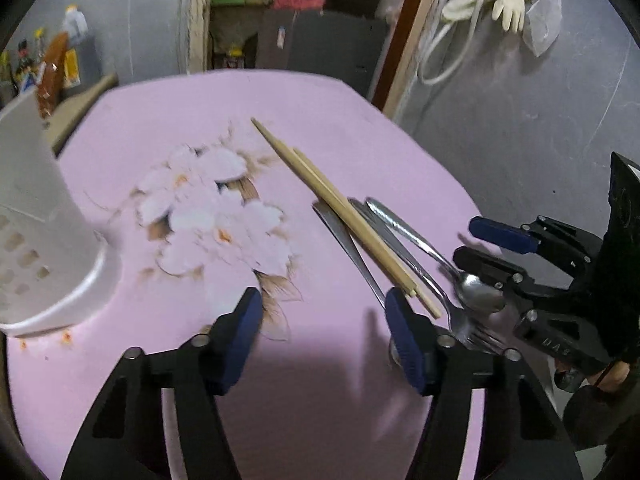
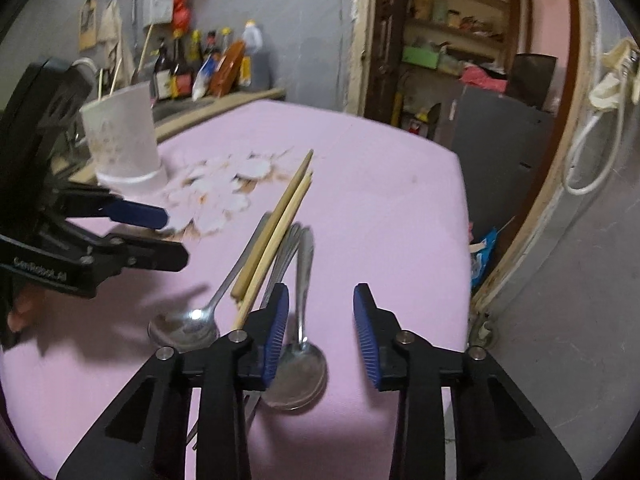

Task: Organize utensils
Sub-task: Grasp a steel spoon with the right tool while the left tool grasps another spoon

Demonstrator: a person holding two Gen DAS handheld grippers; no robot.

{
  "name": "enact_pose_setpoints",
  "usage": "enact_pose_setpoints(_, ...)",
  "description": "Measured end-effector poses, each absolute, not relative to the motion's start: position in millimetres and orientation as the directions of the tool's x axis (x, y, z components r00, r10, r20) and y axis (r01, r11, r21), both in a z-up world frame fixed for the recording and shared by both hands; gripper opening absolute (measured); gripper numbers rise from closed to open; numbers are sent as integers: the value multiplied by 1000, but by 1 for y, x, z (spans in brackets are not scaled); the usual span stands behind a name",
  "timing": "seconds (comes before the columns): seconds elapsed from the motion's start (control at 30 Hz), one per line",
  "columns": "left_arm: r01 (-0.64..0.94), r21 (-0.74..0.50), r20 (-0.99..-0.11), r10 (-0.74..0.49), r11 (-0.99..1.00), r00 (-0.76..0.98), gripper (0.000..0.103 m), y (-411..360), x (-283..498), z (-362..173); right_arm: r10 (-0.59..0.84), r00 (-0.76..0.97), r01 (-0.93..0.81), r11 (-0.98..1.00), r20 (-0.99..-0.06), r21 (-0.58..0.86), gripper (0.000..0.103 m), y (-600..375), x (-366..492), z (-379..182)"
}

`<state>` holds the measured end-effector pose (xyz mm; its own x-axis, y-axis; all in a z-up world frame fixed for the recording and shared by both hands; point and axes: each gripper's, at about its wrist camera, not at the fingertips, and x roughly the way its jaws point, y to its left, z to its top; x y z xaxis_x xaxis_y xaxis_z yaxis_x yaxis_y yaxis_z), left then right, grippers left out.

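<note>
Utensils lie in one loose pile on the pink flowered counter (image 1: 320, 112), none sorted yet. Two wooden chopsticks (image 1: 340, 212) rest across a spoon handle, with a fork (image 1: 460, 316) and two more metal handles fanned just beside them. From the right side, one spoon (image 2: 296, 376) lies bowl-up between the fingers of the right claw (image 2: 321, 336), and a second spoon (image 2: 188, 328) sits just left of it, its handle running under the chopsticks (image 2: 280, 220).

A white holder (image 1: 48, 216) with slotted walls stands upright at the counter's left side, well apart from the pile. No utensil shows inside it, though its inside is mostly hidden. My reading is that the job is at its start: every piece still has to be lifted and dropped into the holder (image 2: 124, 136).

Both claws are spread and grip nothing. The left claw (image 1: 324, 340) hovers over bare cloth at the near end of the pile. The right claw hangs over the spoon bowl, likely the first pick.

Writing: the side of the left claw's black body carries pale lettering, blurred, that looks like "GenRobot.AI". The right claw's body shows embossed marks too faint to read. Bottle labels on the far shelf are too small to make out.
</note>
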<state>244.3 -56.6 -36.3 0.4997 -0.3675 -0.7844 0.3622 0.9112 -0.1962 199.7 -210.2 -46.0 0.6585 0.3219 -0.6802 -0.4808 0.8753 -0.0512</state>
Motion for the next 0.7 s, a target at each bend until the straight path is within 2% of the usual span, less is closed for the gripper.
enact_pose_setpoints(0.07, 366, -214, -797, -379, 906, 471, 48, -60, 248, -40, 316, 641, -492, 869, -699, -59, 27, -207, 201, -51)
enact_pose_setpoints(0.23, 366, -221, -823, -375, 904, 427, 44, -66, 259, -46, 285, 630, -508, 855, -723, -106, 25, -198, 201, -60)
enact_pose_setpoints(0.4, 378, -194, -842, -351, 905, 409, 38, -78, 268, -49, 245, 653, -482, 865, -716, -144, 11, -200, 203, -61)
enact_pose_setpoints(0.47, 381, -151, -856, -313, 912, 411, 33, -85, 271, -50, 242, 658, -464, 876, -713, -130, 10, -205, 206, -61)
enact_pose_setpoints(0.7, 401, -70, -881, -246, 913, 405, 28, -103, 283, -54, 256, 662, -446, 890, -704, -95, 9, -214, 211, -60)
